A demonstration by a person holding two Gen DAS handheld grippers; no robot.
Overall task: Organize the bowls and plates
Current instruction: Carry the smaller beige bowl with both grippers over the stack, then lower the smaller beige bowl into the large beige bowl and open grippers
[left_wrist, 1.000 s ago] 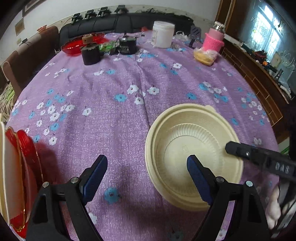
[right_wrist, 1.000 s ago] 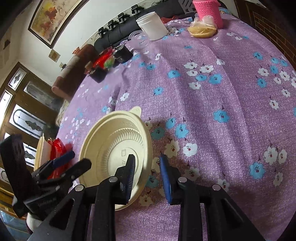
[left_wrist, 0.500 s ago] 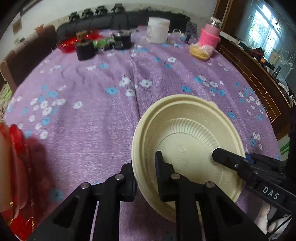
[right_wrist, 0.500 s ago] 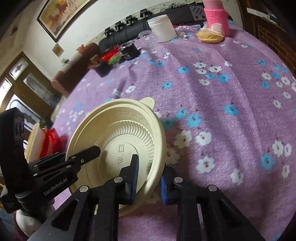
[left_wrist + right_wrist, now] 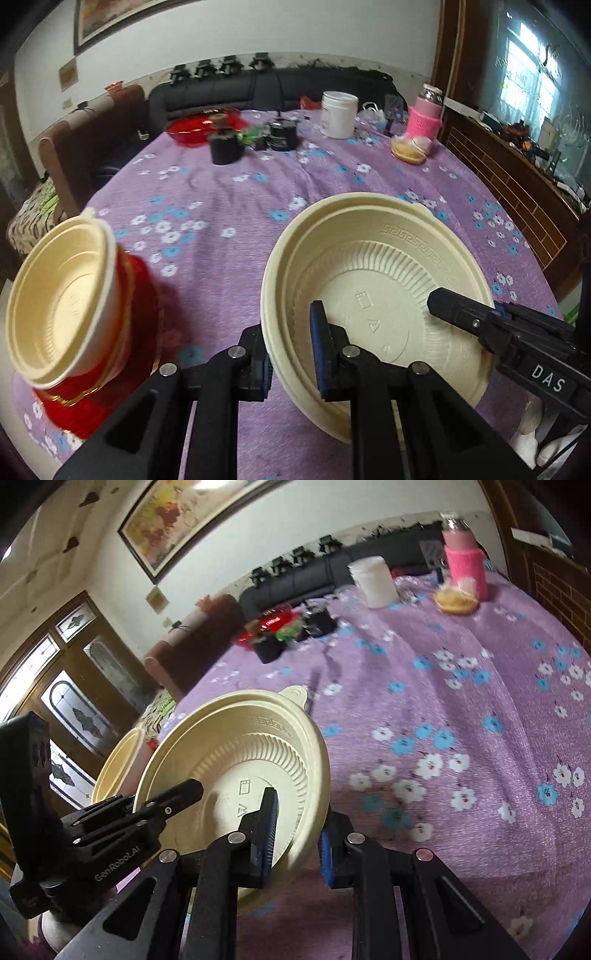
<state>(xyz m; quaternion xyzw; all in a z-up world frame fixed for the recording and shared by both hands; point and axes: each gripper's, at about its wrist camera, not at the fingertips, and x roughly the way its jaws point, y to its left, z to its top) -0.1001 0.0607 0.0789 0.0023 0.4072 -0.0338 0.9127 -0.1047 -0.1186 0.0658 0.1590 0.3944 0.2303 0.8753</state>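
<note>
A cream plastic bowl (image 5: 373, 280) hangs tilted above the purple flowered tablecloth (image 5: 221, 206). My left gripper (image 5: 291, 354) is shut on its near left rim. My right gripper (image 5: 458, 314) comes in from the right and clamps the opposite rim. In the right wrist view the same bowl (image 5: 236, 771) sits between my right gripper's (image 5: 299, 834) pads, with the left gripper (image 5: 155, 808) biting the rim at the left. A stack of cream bowls (image 5: 55, 306) on red plates (image 5: 122, 354) stands at the left.
At the table's far end stand a red dish (image 5: 195, 129), black jars (image 5: 225, 147), a white tub (image 5: 338, 114), a pink-sleeved bottle (image 5: 424, 118) and a bagged bun (image 5: 410, 149). A black sofa (image 5: 258, 88) and a brown chair (image 5: 85, 147) lie beyond.
The left gripper went from wide open to shut on the bowl's rim, and the right gripper closed on the other side. Both then lifted the bowl off the cloth; the stack came into view.
</note>
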